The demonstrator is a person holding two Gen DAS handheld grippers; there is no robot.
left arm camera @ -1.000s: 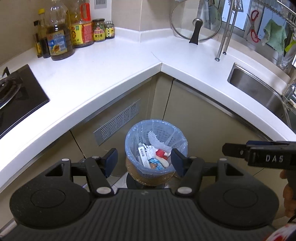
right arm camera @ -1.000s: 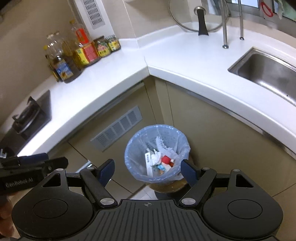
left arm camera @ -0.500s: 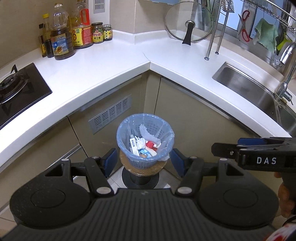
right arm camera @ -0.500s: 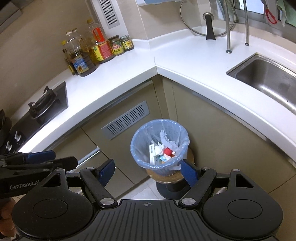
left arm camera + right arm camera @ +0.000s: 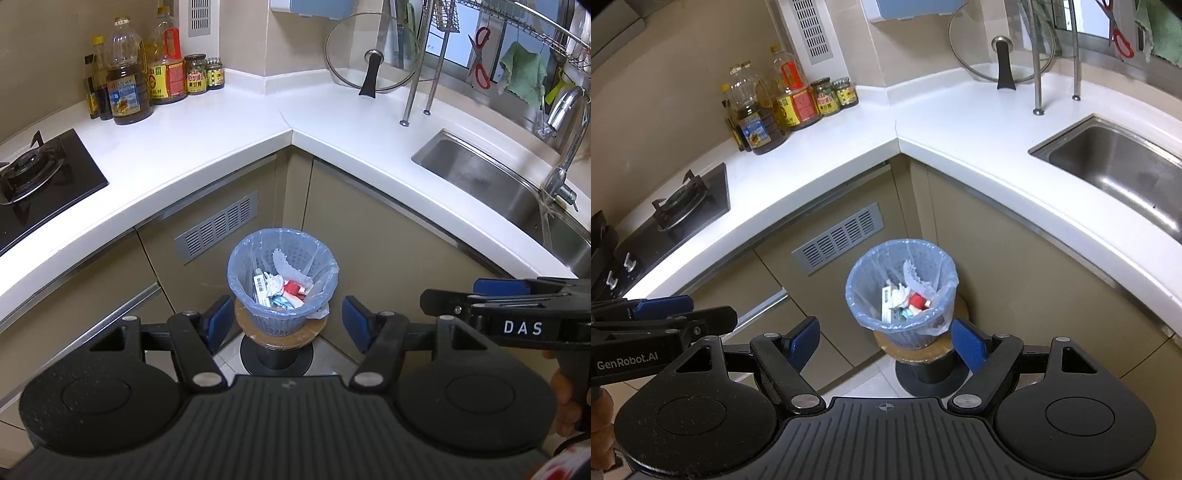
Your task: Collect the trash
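Observation:
A small blue mesh bin (image 5: 282, 321) lined with a clear bag stands on a round stool (image 5: 277, 360) in the cabinet corner. Inside it lie crumpled paper, a barcoded packet and red wrappers (image 5: 282, 290). My left gripper (image 5: 286, 319) hangs above and in front of the bin, open, with nothing between its blue pads. In the right wrist view the same bin (image 5: 905, 334) sits farther ahead, and my right gripper (image 5: 886, 341) is open and empty too. Each gripper shows at the edge of the other's view.
A white L-shaped countertop (image 5: 207, 147) wraps around the corner. On it are oil bottles and jars (image 5: 147, 85), a gas hob (image 5: 33, 177), a glass lid (image 5: 371, 55) and a steel sink (image 5: 491, 184) with a tap. Beige cabinet fronts with a vent grille (image 5: 216, 230) stand behind the bin.
Both grippers have drawn back and up from the bin, which now looks smaller and farther off; more of the countertop and the stool shows. The jaws stayed open.

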